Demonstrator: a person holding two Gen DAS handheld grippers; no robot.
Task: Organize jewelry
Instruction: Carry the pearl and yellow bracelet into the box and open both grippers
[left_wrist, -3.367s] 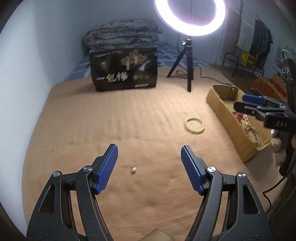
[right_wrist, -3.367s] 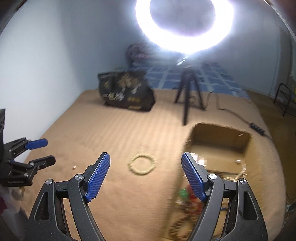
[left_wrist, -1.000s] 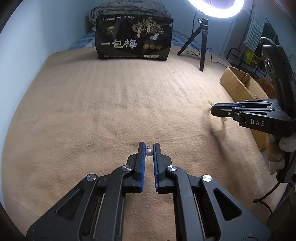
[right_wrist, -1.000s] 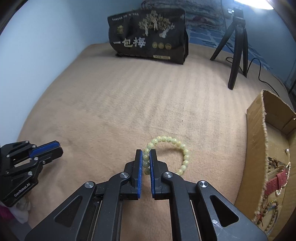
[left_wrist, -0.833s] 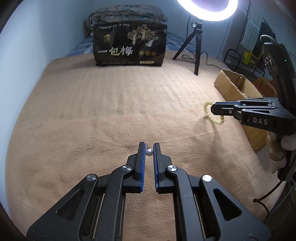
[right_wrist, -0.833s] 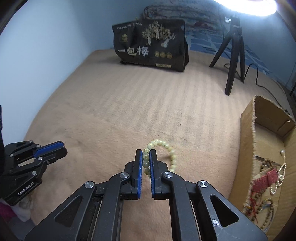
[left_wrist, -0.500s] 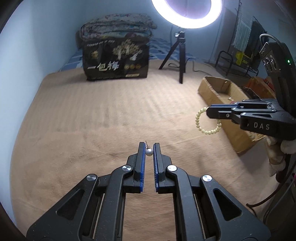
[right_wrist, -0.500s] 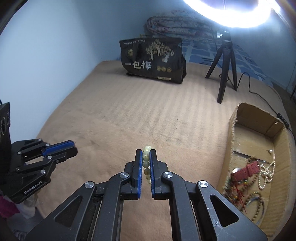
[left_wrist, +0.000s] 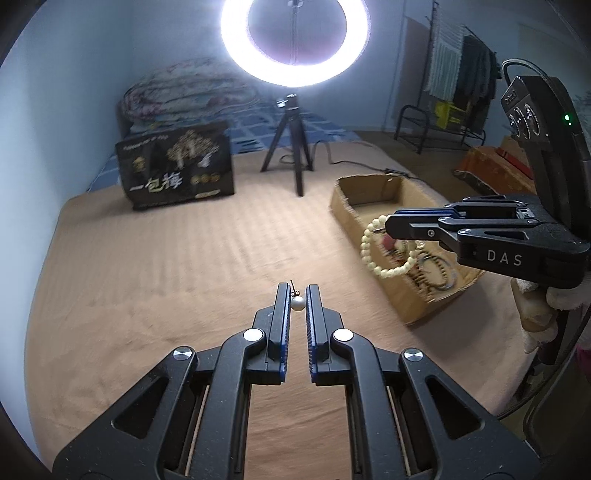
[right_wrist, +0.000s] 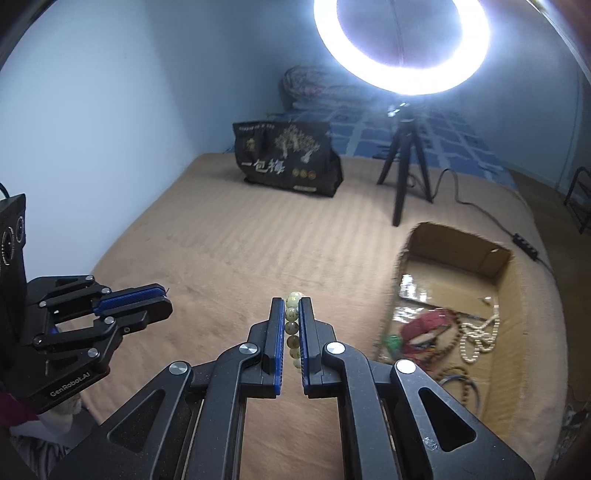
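Note:
My left gripper (left_wrist: 297, 291) is shut on a small pearl earring (left_wrist: 297, 302), held in the air above the tan blanket. My right gripper (right_wrist: 291, 306) is shut on a pale green bead bracelet (right_wrist: 292, 325), whose beads stack edge-on between the pads. In the left wrist view the bracelet (left_wrist: 373, 254) hangs as a loop from the right gripper (left_wrist: 391, 226), in front of the cardboard box (left_wrist: 345, 195). The left gripper (right_wrist: 162, 295) shows at the left edge of the right wrist view.
The open cardboard box (right_wrist: 506, 280) on the right holds several necklaces and bracelets (right_wrist: 476, 336). A black printed bag (left_wrist: 177, 173) and a ring light on a tripod (left_wrist: 295, 147) stand at the back. Folded bedding lies behind the bag. A clothes rack stands far right.
Both grippers have risen off the blanket with their pieces. The bracelet left the surface and now dangles from the right gripper, nearer the box. The view tilted up toward the ring light.

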